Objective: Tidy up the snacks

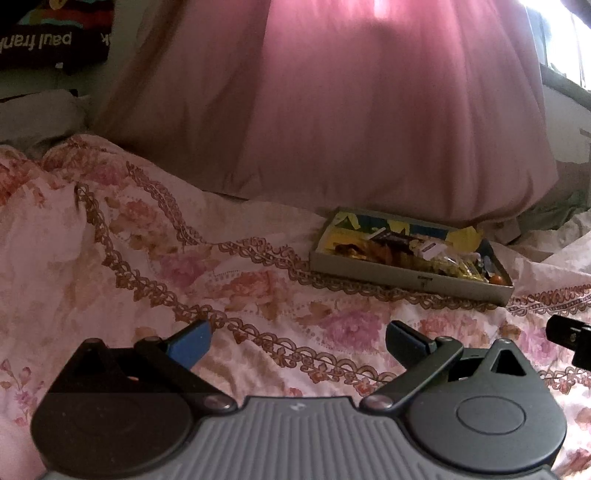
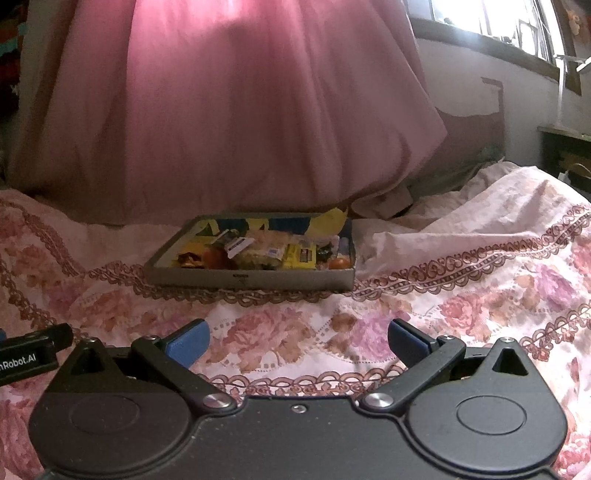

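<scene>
A shallow grey cardboard box (image 2: 251, 279) lies on a floral bedspread, holding several snacks: yellow wrapped bars (image 2: 301, 256), a clear bag of pale snacks (image 2: 258, 253) and small orange round items (image 2: 340, 263). The same box (image 1: 406, 275) shows ahead and to the right in the left wrist view, with the snacks (image 1: 417, 253) piled inside. My left gripper (image 1: 297, 341) is open and empty, low over the bedspread, short of the box. My right gripper (image 2: 297, 341) is open and empty, facing the box's near wall.
A large pink pillow or duvet (image 2: 240, 110) rises right behind the box. The floral bedspread (image 2: 480, 280) is rumpled, with a fold to the box's right. A window (image 2: 498, 26) is at the upper right. The right gripper's edge (image 1: 570, 338) shows at the right of the left wrist view.
</scene>
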### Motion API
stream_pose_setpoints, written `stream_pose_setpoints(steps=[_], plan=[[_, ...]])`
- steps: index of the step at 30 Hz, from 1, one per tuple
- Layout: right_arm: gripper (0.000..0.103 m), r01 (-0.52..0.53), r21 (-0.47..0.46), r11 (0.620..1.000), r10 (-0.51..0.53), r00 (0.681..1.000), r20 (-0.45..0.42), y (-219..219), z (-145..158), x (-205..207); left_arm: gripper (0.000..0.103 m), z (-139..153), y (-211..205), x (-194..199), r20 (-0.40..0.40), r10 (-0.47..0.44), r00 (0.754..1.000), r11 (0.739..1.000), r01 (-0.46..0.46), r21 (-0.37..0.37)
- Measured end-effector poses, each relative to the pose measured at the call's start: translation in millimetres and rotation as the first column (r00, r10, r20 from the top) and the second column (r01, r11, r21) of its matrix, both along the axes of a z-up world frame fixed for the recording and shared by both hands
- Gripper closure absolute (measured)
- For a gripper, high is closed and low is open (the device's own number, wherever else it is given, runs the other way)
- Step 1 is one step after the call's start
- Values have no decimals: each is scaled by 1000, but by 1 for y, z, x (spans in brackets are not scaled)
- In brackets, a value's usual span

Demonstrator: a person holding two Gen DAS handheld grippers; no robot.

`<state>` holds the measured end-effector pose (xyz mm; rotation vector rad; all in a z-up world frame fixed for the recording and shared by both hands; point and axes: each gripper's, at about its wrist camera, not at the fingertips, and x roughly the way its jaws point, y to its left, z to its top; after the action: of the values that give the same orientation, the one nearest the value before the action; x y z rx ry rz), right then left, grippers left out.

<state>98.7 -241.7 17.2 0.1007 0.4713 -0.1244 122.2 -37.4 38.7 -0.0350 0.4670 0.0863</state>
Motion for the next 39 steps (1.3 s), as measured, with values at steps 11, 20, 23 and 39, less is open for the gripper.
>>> stream_pose_setpoints(steps=[11, 20, 23, 39], plan=[[1, -15, -6, 1000, 15, 999, -30, 4, -5, 3, 0, -1, 2, 0, -8, 4, 1000, 1000, -4, -10], [1, -16, -6, 1000, 16, 999, -31, 4, -6, 4, 0, -3, -3, -1, -7, -9, 1000, 1000, 9, 16], [1, -17, -7, 1000, 17, 999, -31, 5, -6, 4, 0, -3, -3, 0, -9, -6, 1000, 1000, 7, 15], [1, -15, -7, 1000, 15, 999, -33, 5, -7, 5, 0, -3, 1, -1, -14, -1, 1000, 1000, 1, 8]])
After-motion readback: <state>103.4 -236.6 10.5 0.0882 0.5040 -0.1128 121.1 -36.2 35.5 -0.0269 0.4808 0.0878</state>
